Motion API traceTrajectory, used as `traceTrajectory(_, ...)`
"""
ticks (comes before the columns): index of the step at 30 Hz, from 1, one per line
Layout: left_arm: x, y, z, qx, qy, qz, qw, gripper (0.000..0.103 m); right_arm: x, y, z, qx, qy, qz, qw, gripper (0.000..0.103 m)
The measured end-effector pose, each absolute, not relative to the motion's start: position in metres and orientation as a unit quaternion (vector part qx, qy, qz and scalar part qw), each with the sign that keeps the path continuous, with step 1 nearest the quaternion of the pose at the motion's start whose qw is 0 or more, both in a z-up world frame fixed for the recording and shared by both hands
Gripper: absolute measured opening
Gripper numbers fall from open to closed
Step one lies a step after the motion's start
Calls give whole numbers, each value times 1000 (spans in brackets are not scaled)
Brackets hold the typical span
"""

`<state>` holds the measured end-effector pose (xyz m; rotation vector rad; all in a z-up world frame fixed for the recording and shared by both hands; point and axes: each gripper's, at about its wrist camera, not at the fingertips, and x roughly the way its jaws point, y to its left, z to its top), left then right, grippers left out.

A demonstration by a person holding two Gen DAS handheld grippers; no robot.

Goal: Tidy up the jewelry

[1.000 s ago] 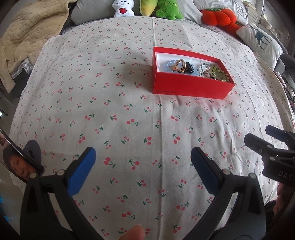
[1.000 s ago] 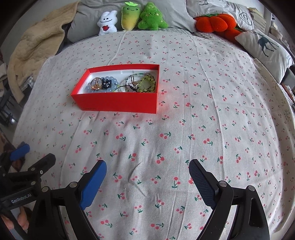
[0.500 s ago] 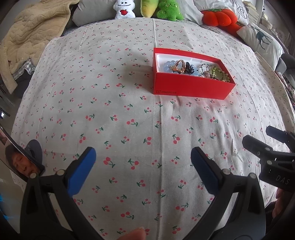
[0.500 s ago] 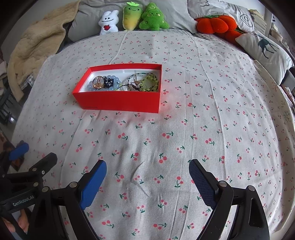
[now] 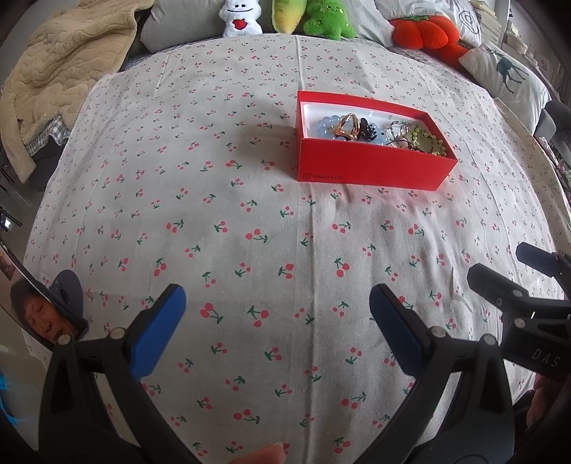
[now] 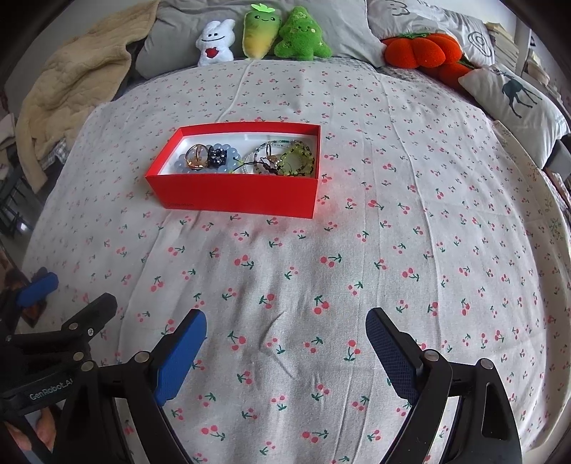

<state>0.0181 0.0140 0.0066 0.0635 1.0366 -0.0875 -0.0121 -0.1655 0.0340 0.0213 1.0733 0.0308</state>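
- On the cherry-print bedsheet [image 6: 357,250], the open red cardboard box [image 6: 235,194] sits well ahead of both tools, long side roughly facing them.
- Box contents: pale blue bead bracelet [image 6: 228,157], gold ring-like piece [image 6: 196,157] and a small black piece [image 6: 217,157] at one end; green bead bracelets [image 6: 296,162] tangled with thin strands at the other.
- Left gripper [image 5: 276,308]: blue pads spread wide, nothing held, hovering low over the sheet.
- Right gripper [image 6: 285,335]: same, wide apart and empty, just beside the left one.
- Judgement: all visible jewelry is already in the box, so the task is either near done or a sort inside the box comes next.
- If picking from the box: come in from above, clear of the near wall; the box is light and will likely slide on fabric, so brace it with the other tool.
- Start with the loose gold piece; it looks free of the rest.
- Risk: the green tangle may lift as one clump. Pinch a single loop and raise slowly.
- Plush toys [image 6: 264,32] and beige blanket [image 6: 71,82] are far off, no interference.
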Motion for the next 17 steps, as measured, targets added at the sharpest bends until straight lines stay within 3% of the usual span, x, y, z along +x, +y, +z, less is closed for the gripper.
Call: traceTrajectory(17, 13, 6, 6, 32, 495, -51, 867, 102, -14, -167, 38, 21, 508, 15, 861, 92)
